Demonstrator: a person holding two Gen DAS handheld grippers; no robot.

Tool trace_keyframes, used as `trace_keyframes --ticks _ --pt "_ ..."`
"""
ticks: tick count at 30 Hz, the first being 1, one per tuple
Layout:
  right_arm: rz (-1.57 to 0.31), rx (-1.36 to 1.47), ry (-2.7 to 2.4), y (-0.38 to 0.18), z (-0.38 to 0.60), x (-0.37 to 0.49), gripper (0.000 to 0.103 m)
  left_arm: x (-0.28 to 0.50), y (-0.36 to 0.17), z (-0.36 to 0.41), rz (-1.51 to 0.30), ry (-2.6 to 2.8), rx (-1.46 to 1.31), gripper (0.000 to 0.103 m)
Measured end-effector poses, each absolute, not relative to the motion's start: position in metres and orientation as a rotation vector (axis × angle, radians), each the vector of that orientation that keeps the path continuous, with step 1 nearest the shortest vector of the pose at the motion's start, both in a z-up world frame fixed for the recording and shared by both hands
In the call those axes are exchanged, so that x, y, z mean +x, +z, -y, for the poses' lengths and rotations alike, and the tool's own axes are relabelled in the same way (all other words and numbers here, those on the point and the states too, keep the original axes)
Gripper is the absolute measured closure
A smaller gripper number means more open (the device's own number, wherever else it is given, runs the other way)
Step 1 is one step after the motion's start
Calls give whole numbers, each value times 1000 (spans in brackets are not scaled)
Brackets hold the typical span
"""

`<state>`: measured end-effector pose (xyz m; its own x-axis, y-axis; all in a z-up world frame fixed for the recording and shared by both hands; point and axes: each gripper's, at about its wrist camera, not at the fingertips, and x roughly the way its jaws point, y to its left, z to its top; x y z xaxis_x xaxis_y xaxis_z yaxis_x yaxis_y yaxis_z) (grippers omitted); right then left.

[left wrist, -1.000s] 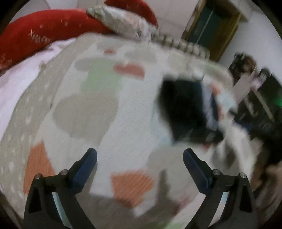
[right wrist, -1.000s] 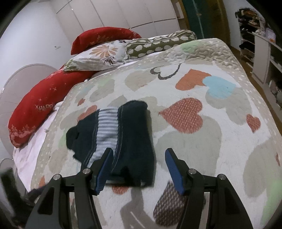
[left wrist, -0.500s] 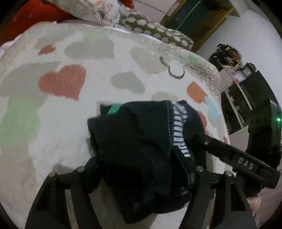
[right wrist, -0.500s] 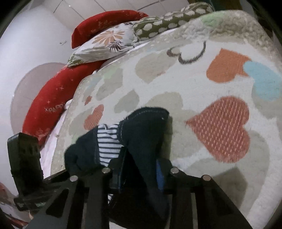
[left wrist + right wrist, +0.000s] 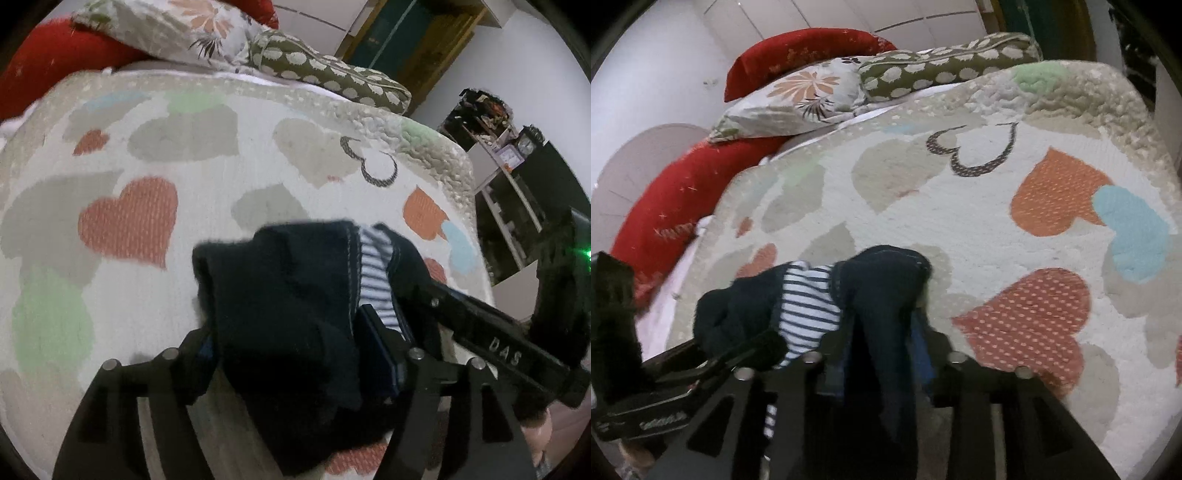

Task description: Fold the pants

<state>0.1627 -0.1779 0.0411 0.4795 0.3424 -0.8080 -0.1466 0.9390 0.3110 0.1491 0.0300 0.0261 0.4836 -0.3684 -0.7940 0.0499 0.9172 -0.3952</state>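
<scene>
Pants (image 5: 288, 295) lie bunched at the bed's (image 5: 221, 155) near edge (striped lining showing), long axis running between left gripper (image 5: 295, 343) and right gripper (image 5: 879, 350), both clamped on the cloth.

Pants (image 5: 291, 295) bunch fills the gap between both finger pairs. Ahead of fingertips: bare quilt (image 5: 979, 229), free passage. Far ahead, pillows (image 5: 812, 88) block. Right gripper (image 5: 436, 291) crowds left gripper's right side.

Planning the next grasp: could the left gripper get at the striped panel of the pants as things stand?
Probably not right away: the left gripper is shut on the dark pants, and the striped panel sits beside its right finger, with the right gripper clamped close by.
</scene>
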Motion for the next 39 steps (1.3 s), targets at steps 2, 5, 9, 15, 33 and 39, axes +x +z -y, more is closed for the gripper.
trace_keyframes --ticks 2,5,9,15,33,39 --pt "-1015 208 299 48 184 156 59 141 26 -34 -1049 -268 -371 33" --pt "-997 151 276 55 185 146 59 126 26 -41 -1060 -253 -397 32" --pt "-1019 123 268 51 185 134 56 109 26 -44 -1062 -236 -392 30" --pt "-1062 242 321 36 191 121 53 72 55 -42 -948 -212 -305 30" --pt "-1066 435 235 36 220 73 90 -12 113 -37 -650 -31 -118 14" --pt "-954 337 239 69 213 39 68 -53 140 -37 -471 124 -46 0"
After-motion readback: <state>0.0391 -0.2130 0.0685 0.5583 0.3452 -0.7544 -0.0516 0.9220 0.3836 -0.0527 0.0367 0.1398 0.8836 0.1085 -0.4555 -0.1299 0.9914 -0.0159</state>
